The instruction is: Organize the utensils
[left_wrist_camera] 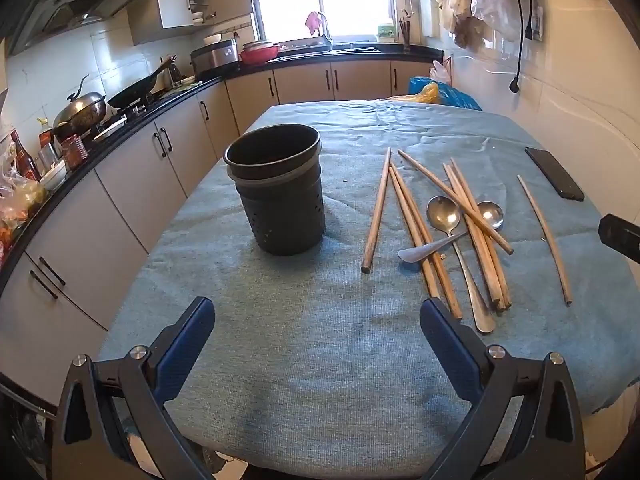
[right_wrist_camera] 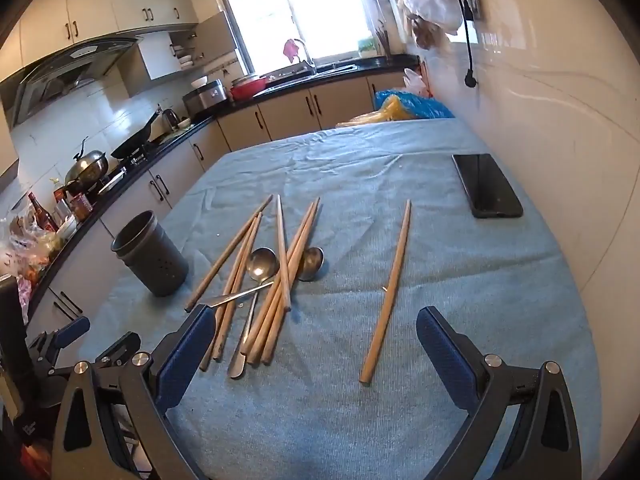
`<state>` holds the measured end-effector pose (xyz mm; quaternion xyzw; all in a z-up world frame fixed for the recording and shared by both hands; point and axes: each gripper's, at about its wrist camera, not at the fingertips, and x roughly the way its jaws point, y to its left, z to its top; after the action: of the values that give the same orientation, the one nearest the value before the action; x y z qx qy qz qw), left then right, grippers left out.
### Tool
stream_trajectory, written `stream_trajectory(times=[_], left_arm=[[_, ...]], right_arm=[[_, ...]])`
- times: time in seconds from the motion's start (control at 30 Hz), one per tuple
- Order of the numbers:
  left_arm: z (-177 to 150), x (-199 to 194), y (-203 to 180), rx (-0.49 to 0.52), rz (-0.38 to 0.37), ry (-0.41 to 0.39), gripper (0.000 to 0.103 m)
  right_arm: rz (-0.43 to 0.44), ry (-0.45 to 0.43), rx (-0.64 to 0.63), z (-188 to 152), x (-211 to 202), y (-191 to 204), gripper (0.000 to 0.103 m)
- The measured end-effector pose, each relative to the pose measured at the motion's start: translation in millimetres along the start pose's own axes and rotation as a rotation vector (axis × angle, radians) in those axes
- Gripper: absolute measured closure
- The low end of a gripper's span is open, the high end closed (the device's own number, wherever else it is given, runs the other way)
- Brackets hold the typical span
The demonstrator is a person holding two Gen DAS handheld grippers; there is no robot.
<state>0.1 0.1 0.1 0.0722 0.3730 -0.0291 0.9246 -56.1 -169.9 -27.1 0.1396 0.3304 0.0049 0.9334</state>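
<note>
Hovering with fingers apart and empty, both grippers, left (left_wrist_camera: 318, 334) and right (right_wrist_camera: 312, 338), haven't started; next, I'd guess, the lone chopstick (right_wrist_camera: 387, 294) at twelve o'clock of the right one goes into the holder (left_wrist_camera: 276, 190).

Wooden chopsticks (left_wrist_camera: 376, 212), shiny metal spoons (left_wrist_camera: 442, 212), matt cloth (left_wrist_camera: 320, 340)

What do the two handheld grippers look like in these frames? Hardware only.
Both match. The left gripper and right gripper each have two fingers faced with dark blue textured pads, carried on black angular linkage arms with triangular cutouts and round silver pivot pins. No cables, markings, hands or sleeves are visible in either wrist view.
</note>
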Motion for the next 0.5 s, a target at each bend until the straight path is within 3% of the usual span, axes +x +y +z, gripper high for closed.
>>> stream_trajectory(times=[0.5], left_arm=[[1.2,1.4,-2.2,-0.001,0.008,-0.003,0.001]], right_arm=[[-0.02,-0.002,-0.036,1.6,-4.8,15.0,0.001]])
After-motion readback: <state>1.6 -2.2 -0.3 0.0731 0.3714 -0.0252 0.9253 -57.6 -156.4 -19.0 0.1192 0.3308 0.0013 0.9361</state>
